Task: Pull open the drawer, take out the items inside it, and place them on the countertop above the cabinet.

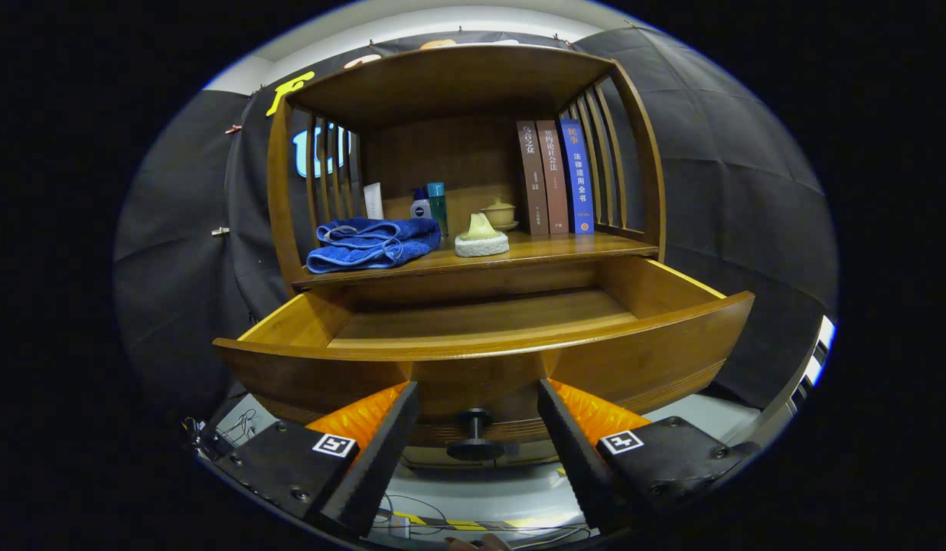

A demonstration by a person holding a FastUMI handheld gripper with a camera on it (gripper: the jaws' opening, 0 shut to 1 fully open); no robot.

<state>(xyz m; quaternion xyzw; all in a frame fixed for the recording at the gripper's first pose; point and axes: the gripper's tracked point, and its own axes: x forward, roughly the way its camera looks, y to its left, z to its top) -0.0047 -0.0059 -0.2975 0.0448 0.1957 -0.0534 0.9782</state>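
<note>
I am looking into a staged booth, a mock-up of a home corner and no real room. A curved brown wooden cabinet [473, 229] with slatted sides stands against black cloth walls [733, 214] pinned up with clips. Its shelf carries household things: a folded blue towel [372, 243], three upright books [556, 177], a small lidded ceramic pot [499, 213] and a few toiletry bottles [430, 203]. Loose cables [243, 425] and yellow-and-black striped tape [450, 524] lie on the pale floor below the open drawer [488, 337].

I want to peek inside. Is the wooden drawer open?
Open: the curved wooden drawer is pulled out, its bare floor showing. The tongs are spread around its knob.
</note>
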